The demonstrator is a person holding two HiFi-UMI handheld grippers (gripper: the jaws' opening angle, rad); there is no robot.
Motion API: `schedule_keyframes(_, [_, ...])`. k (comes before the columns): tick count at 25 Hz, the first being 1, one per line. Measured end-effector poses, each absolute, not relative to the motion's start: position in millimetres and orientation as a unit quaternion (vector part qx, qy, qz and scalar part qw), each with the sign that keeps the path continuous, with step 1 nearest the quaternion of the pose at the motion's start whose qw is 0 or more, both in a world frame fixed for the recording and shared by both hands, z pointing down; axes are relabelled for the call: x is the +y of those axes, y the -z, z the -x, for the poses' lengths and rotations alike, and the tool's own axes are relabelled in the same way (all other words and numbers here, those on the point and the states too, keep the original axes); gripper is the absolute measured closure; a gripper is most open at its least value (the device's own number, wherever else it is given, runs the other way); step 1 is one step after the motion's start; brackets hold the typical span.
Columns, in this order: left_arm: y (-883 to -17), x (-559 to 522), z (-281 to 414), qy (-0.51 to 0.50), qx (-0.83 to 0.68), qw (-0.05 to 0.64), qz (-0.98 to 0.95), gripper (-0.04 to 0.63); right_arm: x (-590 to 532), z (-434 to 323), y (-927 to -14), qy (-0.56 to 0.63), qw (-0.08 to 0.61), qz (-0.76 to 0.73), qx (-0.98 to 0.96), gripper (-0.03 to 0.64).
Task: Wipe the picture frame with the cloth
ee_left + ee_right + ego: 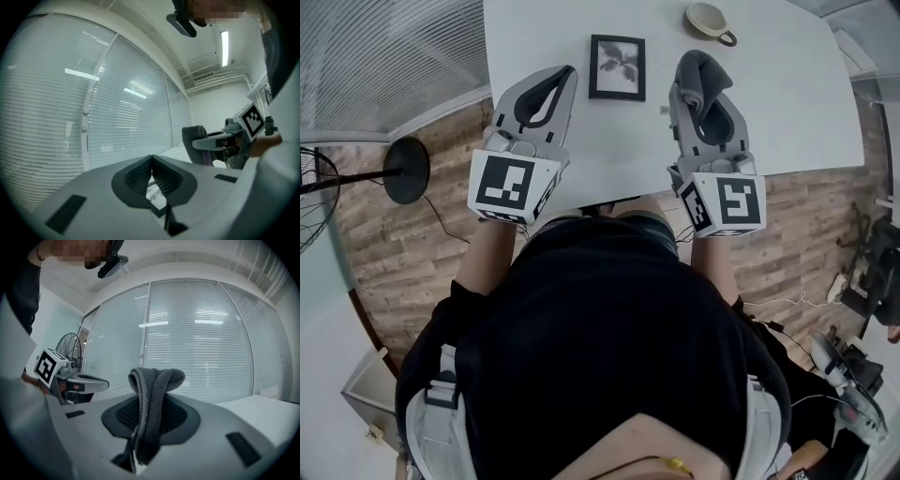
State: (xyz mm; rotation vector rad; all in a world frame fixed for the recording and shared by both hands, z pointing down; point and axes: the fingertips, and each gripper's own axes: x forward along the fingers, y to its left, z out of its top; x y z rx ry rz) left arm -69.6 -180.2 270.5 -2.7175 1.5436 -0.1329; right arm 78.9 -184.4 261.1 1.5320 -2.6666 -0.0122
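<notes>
Person (pixel 609 319): black-clad torso, nearest, holding both tools level above the white table (pixel 787 103).
Left gripper (pixel 570 73): near left, jaws clenched on nothing.
Right gripper (pixel 684 86): near right, clamping the folded grey cloth (pixel 701 70).
Picture frame (pixel 617 67): flat between the tips, slightly farther, not touched by cloth.
Progress: cloth in hand; wiping seemingly not yet begun.
Cup (pixel 708 21): far right.

The person wears a black short-sleeved top (pixel 600 328). Pale grey straps (pixel 439 417), one with a black buckle (pixel 441 390), run over both shoulders. The left gripper (pixel 568 75) and the right gripper (pixel 681 92) have smooth light-grey shells. Dark ribbed pads (pixel 140 176) line the inner faces of the jaws, and small black rectangular patches (pixel 65 213) sit on the shell. Each gripper carries at its rear a white cube (pixel 514 186) printed with bold black square markers.
</notes>
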Motion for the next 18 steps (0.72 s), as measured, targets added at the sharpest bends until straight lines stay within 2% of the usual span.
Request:
schedule_keyframes(12, [-302.8, -193.2, 64.1, 0.064, 0.485, -0.024, 0.872, 0.578, -196.6, -81.9, -274.1, -0.006, 0.05, -0.492, -0.869, 0.515])
schedule_keyframes(14, [-313.6, -195.7, 61.5, 0.069, 0.479, -0.041, 0.874, 0.555, -197.5, -80.7, -276.6, -0.009, 0.052, -0.488, -0.871, 0.515])
schedule_keyframes(16, [-322.9, -197.0, 57.9, 0.076, 0.473, -0.051, 0.876, 0.505, -197.8, -79.6, -281.5, -0.014, 0.057, -0.485, -0.873, 0.515])
schedule_keyframes(18, [-329.5, -197.9, 54.7, 0.083, 0.467, -0.054, 0.879, 0.492, -198.0, -78.9, -286.2, -0.017, 0.062, -0.483, -0.873, 0.515])
